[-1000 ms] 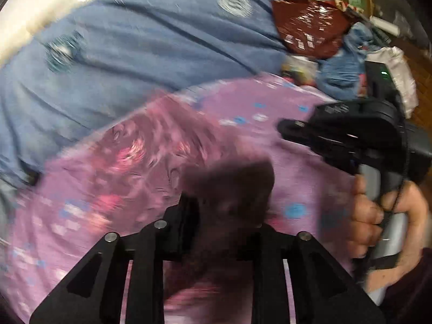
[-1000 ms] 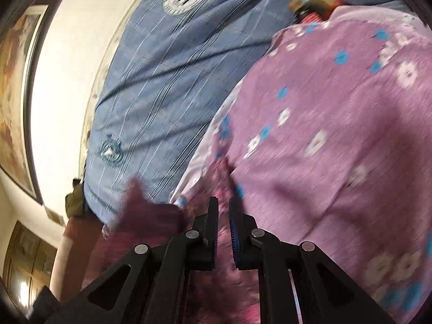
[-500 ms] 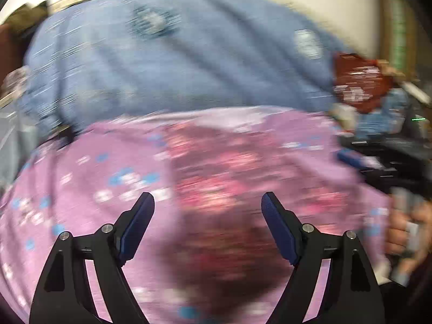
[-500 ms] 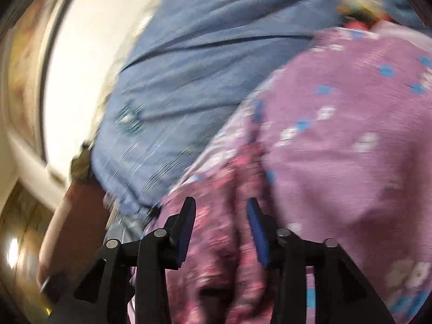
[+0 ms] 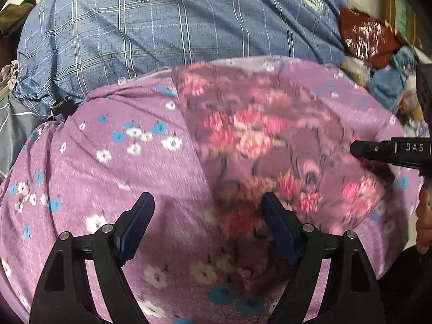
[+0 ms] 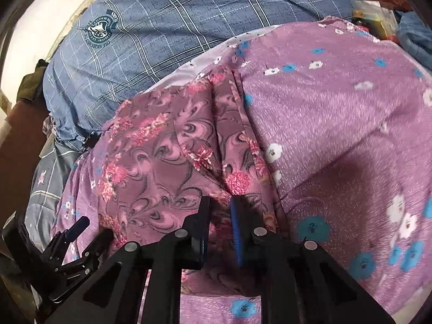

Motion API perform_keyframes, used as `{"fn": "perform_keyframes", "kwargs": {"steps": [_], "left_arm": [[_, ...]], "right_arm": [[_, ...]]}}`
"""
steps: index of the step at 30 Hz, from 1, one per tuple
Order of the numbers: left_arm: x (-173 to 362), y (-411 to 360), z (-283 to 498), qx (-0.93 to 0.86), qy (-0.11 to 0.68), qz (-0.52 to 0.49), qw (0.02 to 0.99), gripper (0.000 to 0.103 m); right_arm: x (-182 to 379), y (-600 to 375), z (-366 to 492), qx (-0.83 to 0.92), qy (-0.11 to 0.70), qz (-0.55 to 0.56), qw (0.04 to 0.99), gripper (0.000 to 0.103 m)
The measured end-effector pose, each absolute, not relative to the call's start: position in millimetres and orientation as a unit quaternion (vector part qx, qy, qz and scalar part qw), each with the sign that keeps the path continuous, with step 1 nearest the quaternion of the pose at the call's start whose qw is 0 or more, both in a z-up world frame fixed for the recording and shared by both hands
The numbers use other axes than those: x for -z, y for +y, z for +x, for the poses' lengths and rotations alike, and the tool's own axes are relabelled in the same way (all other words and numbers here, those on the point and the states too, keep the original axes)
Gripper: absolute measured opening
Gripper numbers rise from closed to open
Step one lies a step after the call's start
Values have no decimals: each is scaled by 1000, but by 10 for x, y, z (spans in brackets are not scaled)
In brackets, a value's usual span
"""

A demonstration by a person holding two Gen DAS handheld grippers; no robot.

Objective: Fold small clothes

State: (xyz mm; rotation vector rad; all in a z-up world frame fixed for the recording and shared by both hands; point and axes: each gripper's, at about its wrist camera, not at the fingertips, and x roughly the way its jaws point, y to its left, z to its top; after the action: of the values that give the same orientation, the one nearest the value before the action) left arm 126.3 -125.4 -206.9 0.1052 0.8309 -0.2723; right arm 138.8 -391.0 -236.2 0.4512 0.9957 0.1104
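Observation:
A small mauve garment [image 5: 256,135] with pink flowers lies spread on a purple flowered blanket [image 5: 108,162]. My left gripper [image 5: 206,205] hovers open and wide over the garment's near left edge, holding nothing. It also shows at the lower left of the right wrist view, my left gripper [image 6: 93,229]. My right gripper [image 6: 220,205] is low over the garment [image 6: 162,162] at its near right part. Its jaws are closing, with a narrow gap and cloth showing between them. In the left wrist view the right gripper [image 5: 372,151] reaches in from the right edge.
Blue plaid bedding [image 5: 162,40] rises behind the blanket. A dark red cloth [image 5: 364,37] and a heap of blue cloth [image 5: 388,86] lie at the far right. A hand [image 5: 424,229] holds the right gripper's handle.
The left gripper let go of the bunched garment and opened wide. The garment now lies flat. The right gripper opened off the cloth, swung over it and has narrowed again.

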Motion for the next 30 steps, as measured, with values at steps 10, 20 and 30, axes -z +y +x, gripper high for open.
{"fn": "perform_keyframes", "kwargs": {"steps": [10, 20, 30], "left_arm": [[1780, -1185, 2402, 78, 401, 13, 913, 82], [2370, -1339, 3137, 73, 454, -25, 888, 83], [1890, -1340, 2575, 59, 381, 20, 923, 87]], "right_arm": [[1951, -3724, 2361, -81, 459, 260, 845, 28], [2595, -3670, 3157, -37, 482, 288, 827, 25], [2166, -3712, 2590, -51, 428, 262, 863, 36]]}}
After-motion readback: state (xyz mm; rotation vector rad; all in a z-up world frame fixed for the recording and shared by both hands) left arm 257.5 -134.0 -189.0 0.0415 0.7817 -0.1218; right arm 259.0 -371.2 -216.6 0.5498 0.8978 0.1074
